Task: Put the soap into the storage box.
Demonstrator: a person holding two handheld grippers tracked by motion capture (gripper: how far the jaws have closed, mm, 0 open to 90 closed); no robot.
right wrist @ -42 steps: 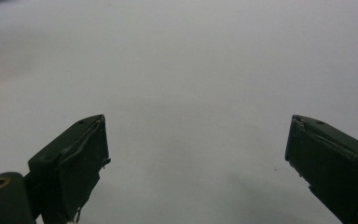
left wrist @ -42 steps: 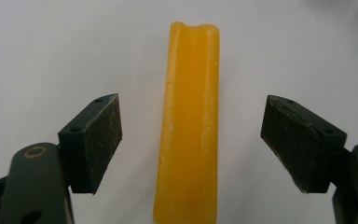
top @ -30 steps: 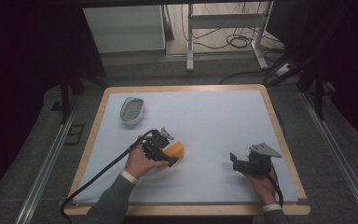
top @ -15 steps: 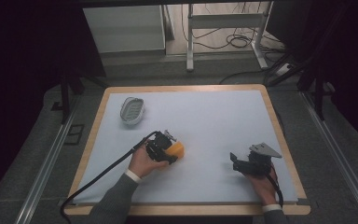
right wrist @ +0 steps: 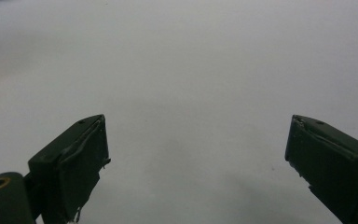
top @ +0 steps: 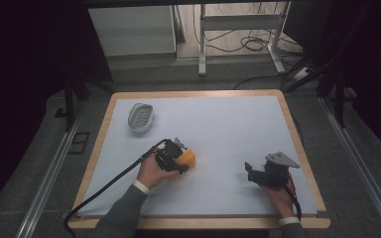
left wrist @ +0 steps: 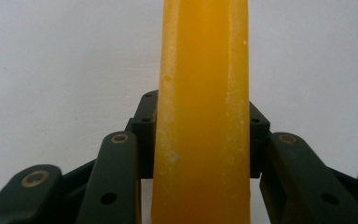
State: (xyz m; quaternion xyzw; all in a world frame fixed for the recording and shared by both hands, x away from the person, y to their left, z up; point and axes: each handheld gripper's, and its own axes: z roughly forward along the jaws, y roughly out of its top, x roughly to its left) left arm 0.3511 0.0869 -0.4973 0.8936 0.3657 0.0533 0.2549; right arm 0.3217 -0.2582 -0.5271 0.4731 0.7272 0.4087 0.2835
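Observation:
A yellow-orange soap-like block (top: 187, 158) is clamped in my left gripper (top: 178, 161) near the middle-left of the white table top (top: 228, 124). Seen along that gripper's jaws, the block (left wrist: 204, 112) stands up as a narrow slab with both black jaws pressed against its sides. My right gripper (top: 250, 171) rests low at the front right, held by a hand, its jaws spread wide. In the right gripper view the two pads (right wrist: 81, 163) have nothing but bare white surface between them.
A small oval white dish with a ribbed inside (top: 141, 117) lies at the back left of the table. A black cable (top: 104, 186) trails from the left gripper off the front edge. The wooden rim (top: 96, 158) frames the table; desk legs and cables stand on the floor beyond.
The left hand has turned slightly and drifted a little toward the front with the block in its jaws. The right gripper has stayed where it was.

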